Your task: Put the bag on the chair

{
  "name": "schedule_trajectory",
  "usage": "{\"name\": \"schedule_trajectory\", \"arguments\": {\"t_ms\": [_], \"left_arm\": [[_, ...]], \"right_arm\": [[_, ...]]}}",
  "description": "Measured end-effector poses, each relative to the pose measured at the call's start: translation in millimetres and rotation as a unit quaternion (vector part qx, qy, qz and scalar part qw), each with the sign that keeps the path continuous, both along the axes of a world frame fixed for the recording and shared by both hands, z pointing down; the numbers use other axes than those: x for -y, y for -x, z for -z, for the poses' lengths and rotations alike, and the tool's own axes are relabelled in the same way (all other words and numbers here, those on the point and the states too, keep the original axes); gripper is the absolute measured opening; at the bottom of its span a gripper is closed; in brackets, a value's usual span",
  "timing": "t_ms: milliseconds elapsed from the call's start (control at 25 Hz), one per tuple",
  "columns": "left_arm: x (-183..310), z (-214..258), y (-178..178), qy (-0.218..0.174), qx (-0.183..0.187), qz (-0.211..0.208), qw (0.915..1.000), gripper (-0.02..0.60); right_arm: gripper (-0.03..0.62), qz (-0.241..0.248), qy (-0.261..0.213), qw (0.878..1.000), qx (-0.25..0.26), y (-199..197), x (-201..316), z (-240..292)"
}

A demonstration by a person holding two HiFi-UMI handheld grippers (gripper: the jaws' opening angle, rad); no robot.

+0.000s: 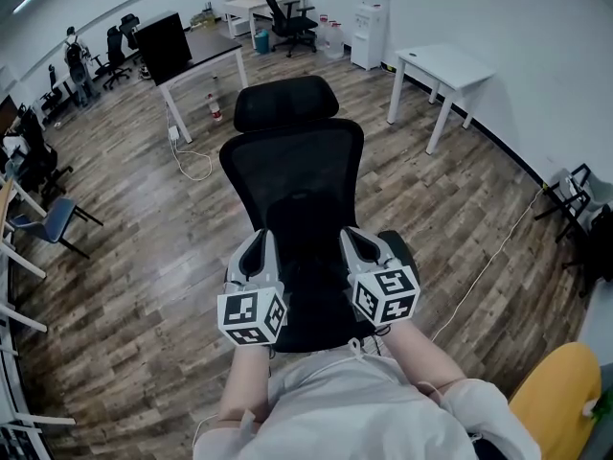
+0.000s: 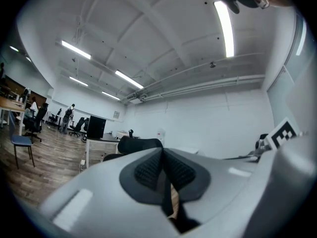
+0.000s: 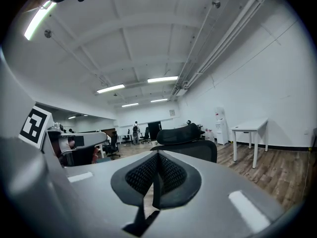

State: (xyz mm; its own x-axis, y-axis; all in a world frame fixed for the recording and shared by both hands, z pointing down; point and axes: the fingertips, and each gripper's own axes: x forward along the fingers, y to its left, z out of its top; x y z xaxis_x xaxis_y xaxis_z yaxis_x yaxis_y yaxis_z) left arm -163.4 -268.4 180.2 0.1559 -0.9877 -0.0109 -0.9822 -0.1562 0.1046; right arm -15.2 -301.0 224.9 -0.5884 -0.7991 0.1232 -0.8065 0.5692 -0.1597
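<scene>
Head view has the black mesh chair [image 1: 292, 185] standing on the wood floor [image 1: 134, 257] right in front of the person, its seat turned toward them and its headrest at the far side. Over the seat, the left gripper [image 1: 259, 249] and right gripper [image 1: 357, 245] are held side by side, a little apart, both pointing at the backrest. Whether either touches the seat cannot be told.

From the left gripper view, the jaws of that gripper [image 2: 162, 170] are pressed together with nothing between them. The right gripper view shows the same for its gripper [image 3: 157, 175]: ribbed pads meeting, nothing caught.

Off to the right stands a white bench [image 1: 450, 65], with a water dispenser [image 1: 369, 29] against the wall behind it. To the left, a white cable [image 1: 196, 169] lies looped on the floor near another bench [image 1: 206, 57], and a blue chair [image 1: 56, 220] sits near the edge.
</scene>
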Motion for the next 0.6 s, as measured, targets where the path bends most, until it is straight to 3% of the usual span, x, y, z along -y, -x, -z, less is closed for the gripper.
{"name": "schedule_trajectory", "arguments": {"t_ms": [600], "left_arm": [[5.4,-11.5,4.7,0.02,0.031,0.006,0.9993,0.007]], "right_arm": [[-0.001,0.006,0.017,1.0,-0.011,7.8,6.3,-13.1]]}}
